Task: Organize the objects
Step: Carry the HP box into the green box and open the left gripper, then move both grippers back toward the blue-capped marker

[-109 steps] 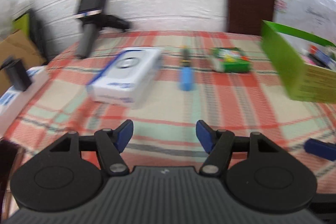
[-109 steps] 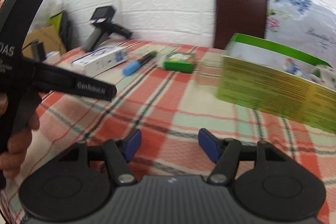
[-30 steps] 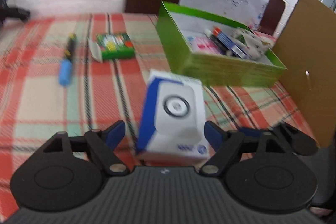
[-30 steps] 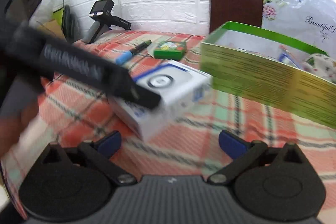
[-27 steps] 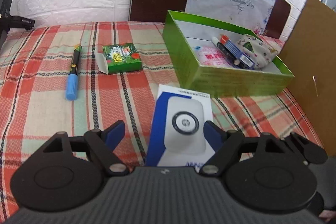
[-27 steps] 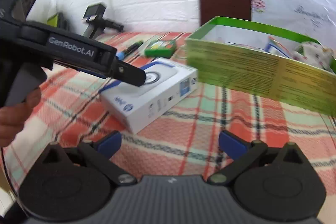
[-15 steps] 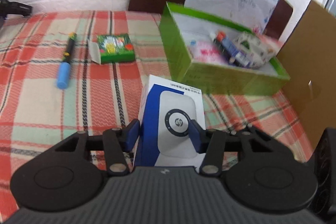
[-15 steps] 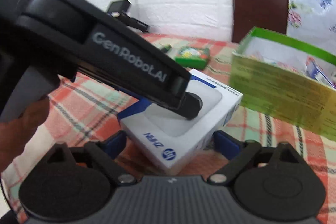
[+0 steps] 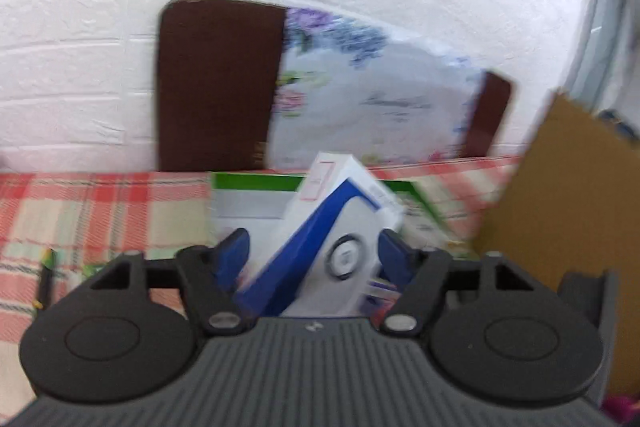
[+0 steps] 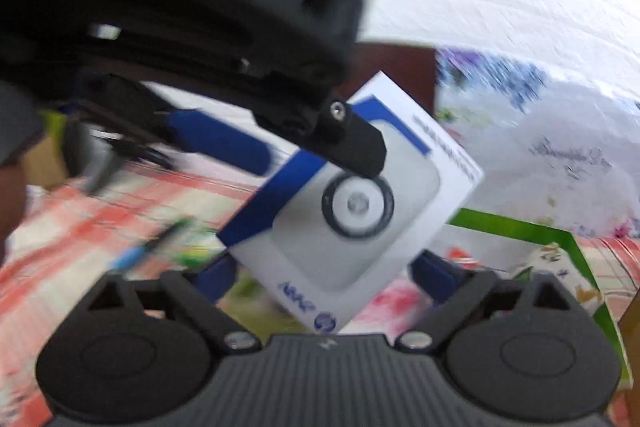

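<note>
My left gripper (image 9: 314, 253) is shut on a white and blue box (image 9: 340, 239) and holds it tilted in the air, in front of the green storage box (image 9: 256, 183). In the right wrist view the same white and blue box (image 10: 352, 203) hangs between the left gripper's fingers (image 10: 352, 143), above the table and just left of the green storage box (image 10: 516, 227). My right gripper (image 10: 324, 273) is open, its blue pads either side of the box's lower corner without gripping it.
A blue-capped marker (image 10: 148, 247) and a small green packet (image 10: 192, 251) lie on the checked tablecloth (image 9: 100, 199). A brown cardboard sheet (image 9: 560, 211) stands at the right. A dark chair back (image 9: 216, 83) and a floral bag (image 9: 368, 95) are behind the table.
My left gripper closed on the white and blue box and lifted it off the table, tilting it towards the green storage box. My right gripper stayed open beneath it.
</note>
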`<state>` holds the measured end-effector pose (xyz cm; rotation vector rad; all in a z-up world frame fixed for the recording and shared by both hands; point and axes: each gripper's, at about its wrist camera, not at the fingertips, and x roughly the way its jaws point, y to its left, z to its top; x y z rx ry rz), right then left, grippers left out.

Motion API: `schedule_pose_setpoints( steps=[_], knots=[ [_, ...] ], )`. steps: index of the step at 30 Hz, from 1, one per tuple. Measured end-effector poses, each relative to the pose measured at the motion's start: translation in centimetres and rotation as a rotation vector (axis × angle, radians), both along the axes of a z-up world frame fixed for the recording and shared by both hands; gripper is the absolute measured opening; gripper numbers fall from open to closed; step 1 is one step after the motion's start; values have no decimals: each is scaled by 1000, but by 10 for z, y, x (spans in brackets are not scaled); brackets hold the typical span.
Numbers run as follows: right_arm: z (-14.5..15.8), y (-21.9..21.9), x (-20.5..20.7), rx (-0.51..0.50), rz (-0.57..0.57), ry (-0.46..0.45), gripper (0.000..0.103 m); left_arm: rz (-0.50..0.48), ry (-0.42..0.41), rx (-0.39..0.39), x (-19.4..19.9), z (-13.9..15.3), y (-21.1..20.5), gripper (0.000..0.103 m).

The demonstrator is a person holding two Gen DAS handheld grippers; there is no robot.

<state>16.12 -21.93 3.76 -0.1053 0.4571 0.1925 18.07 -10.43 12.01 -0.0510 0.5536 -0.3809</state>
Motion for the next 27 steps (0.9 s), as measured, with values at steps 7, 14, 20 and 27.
schedule_pose_setpoints(
  steps=[7, 14, 20, 27],
  knots=[
    [-22, -44, -29, 209, -110, 9, 103, 95, 3, 61, -13, -29, 7, 72],
    [-15, -42, -51, 218, -170, -89, 103, 94, 20, 132, -39, -38, 5, 73],
    [-6, -41, -76, 196, -197, -103, 103, 135, 36, 130, -60, -38, 18, 73],
    [-21, -50, -108, 232, -257, 10, 99, 171, 57, 170, -81, -49, 29, 73]
  ],
)
